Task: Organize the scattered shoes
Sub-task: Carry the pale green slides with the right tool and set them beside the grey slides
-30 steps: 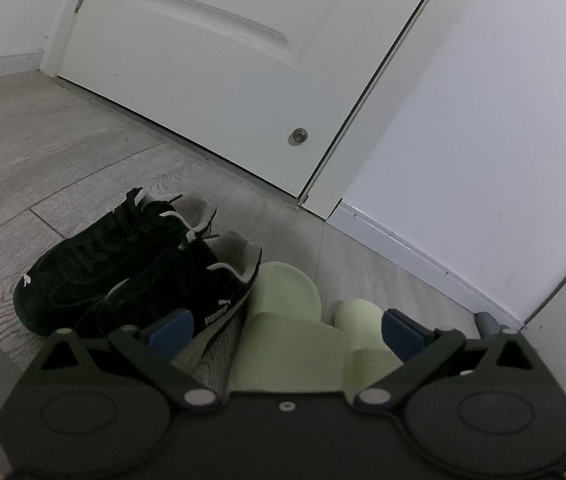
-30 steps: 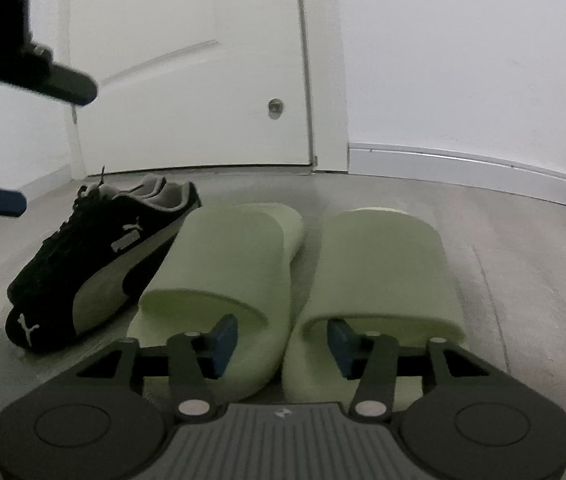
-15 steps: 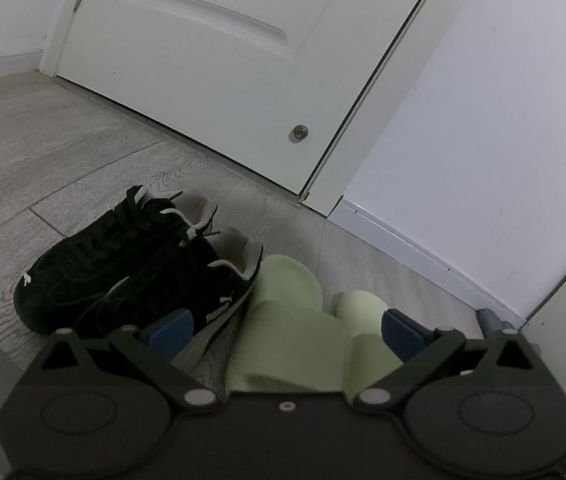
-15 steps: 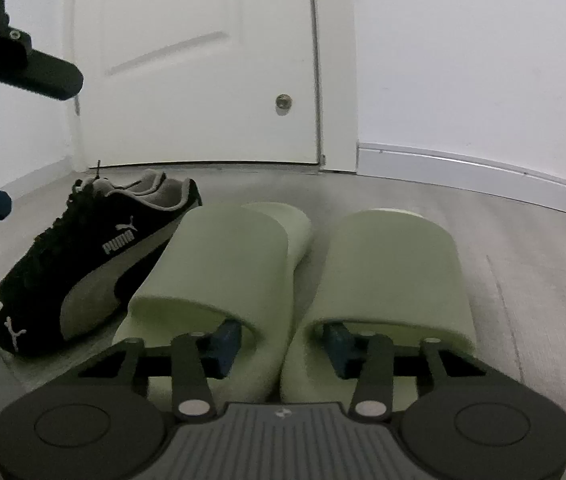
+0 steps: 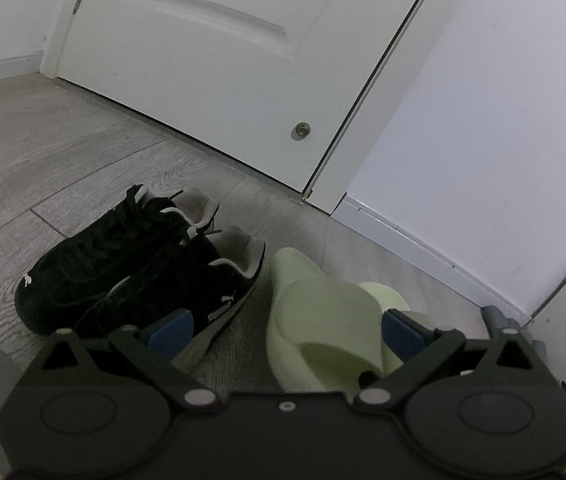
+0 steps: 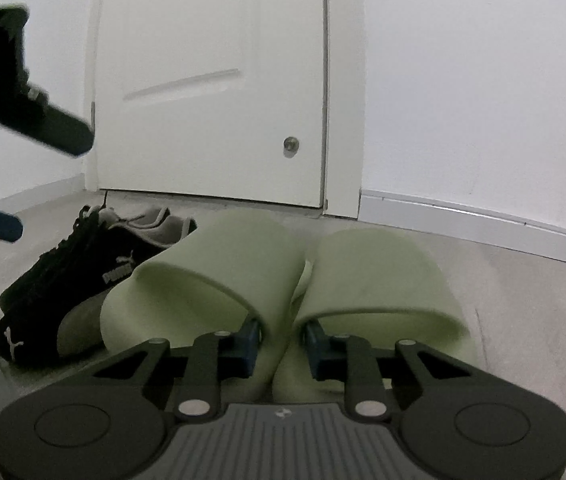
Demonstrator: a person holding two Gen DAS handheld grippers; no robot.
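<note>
1. While the two green slides (image 6: 283,300) lie side by side on the floor (image 6: 523,320), with the black sneakers (image 6: 83,272) at nine o'clock, their touching inner walls should be gripped together.
2. The right claw (image 6: 281,346) is closing, one finger inside each slide; the pinch should be completed before any lift.
3. The left claw (image 5: 283,322) is held wide and empty, above the gap between sneakers and slides.
4. The door (image 6: 223,80) lies at twelve o'clock.

Two slides (image 6: 283,280) side by side, sneakers (image 6: 83,280) left, door (image 6: 211,80) behind.
</note>
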